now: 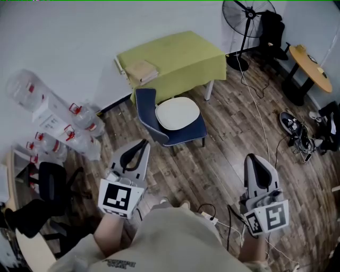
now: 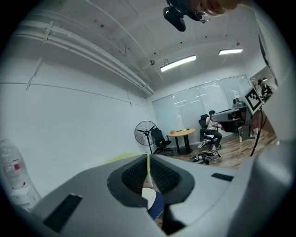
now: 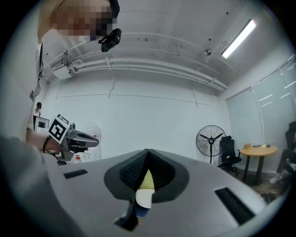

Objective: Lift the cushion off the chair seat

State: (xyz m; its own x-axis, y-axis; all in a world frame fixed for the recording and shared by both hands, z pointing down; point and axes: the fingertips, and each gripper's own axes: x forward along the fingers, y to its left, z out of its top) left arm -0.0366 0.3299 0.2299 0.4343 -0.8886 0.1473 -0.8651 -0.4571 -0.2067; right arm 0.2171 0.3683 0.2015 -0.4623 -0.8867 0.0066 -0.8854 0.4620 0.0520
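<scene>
A white round cushion (image 1: 177,113) lies on the seat of a dark blue chair (image 1: 147,112) in the middle of the wooden floor. Both grippers hang well short of it, near the person's body. My left gripper (image 1: 140,145) is shut and empty and points toward the chair's left side. Level with it, my right gripper (image 1: 254,160) is also shut and empty, off to the chair's right. In the left gripper view the cushion (image 2: 149,196) and chair (image 2: 157,205) peek out below the closed jaws. A sliver of the cushion (image 3: 144,198) shows the same way in the right gripper view.
A table under a yellow-green cloth (image 1: 175,56) stands just behind the chair. Large water bottles (image 1: 58,122) and a black office chair (image 1: 50,183) are at the left. A standing fan (image 1: 247,16), a round wooden table (image 1: 311,66), shoes (image 1: 292,123) and cables (image 1: 260,114) lie to the right.
</scene>
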